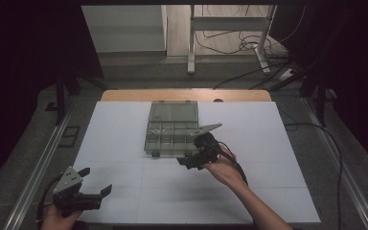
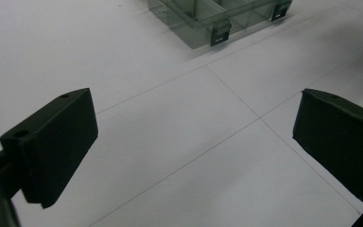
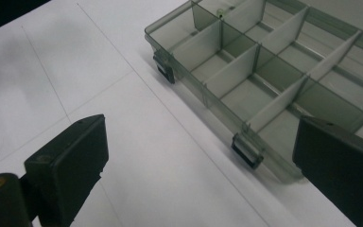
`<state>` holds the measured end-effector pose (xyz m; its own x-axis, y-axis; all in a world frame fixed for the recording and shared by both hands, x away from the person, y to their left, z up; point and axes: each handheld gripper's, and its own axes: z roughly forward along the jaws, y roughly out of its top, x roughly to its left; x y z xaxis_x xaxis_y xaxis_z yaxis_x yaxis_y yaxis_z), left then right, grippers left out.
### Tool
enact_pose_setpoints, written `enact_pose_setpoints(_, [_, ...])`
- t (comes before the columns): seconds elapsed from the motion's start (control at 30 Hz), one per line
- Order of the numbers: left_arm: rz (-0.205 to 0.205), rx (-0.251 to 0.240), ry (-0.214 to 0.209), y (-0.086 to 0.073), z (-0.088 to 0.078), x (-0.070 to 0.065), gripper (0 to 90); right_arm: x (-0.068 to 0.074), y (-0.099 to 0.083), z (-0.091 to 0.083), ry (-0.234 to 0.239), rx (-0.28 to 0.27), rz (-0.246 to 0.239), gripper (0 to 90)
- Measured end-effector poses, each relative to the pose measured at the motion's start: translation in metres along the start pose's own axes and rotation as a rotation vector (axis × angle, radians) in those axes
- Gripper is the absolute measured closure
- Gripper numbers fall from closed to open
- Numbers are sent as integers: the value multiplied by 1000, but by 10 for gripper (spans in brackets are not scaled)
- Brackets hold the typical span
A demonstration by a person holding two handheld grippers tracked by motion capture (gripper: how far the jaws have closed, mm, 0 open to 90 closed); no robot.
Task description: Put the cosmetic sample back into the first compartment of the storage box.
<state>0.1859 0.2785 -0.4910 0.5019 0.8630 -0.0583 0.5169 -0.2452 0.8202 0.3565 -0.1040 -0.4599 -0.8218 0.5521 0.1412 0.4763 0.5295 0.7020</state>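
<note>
A clear grey compartment box (image 1: 171,134) lies at the middle of the white mat, its lid (image 1: 172,111) folded open toward the far side. My right gripper (image 1: 188,163) hovers just off the box's near right corner, open, with nothing between its fingers. In the right gripper view the box (image 3: 264,71) shows several empty cells, two black latches (image 3: 248,151) on its near wall, and a small pale thing (image 3: 221,12) in a far cell. The right gripper (image 3: 198,161) frames the latch edge. My left gripper (image 1: 96,180) rests at the near left corner, open and empty (image 2: 194,142), with the box (image 2: 203,23) far ahead.
The white mat (image 1: 124,143) covers a wooden table (image 1: 182,95). Metal rails (image 1: 43,158) run along both sides. Beyond the far edge stand desk legs (image 1: 190,43) with loose cables (image 1: 249,45) on the floor. A cable (image 1: 311,127) trails off the mat's right side.
</note>
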Motion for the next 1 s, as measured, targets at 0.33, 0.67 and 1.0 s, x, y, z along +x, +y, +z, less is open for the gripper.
enact_pose_setpoints(0.33, [0,4,3,0,0,0,17,4,-14,-13,-15,10,-14,46])
enact_pose_setpoints(0.67, [0,5,3,0,1,0,17,6,-32,-27,-68,2,-35,22])
enact_pose_setpoints(1.0, [2,9,6,0,1,-1,17,4,-52,-51,-94,-20,-23,15])
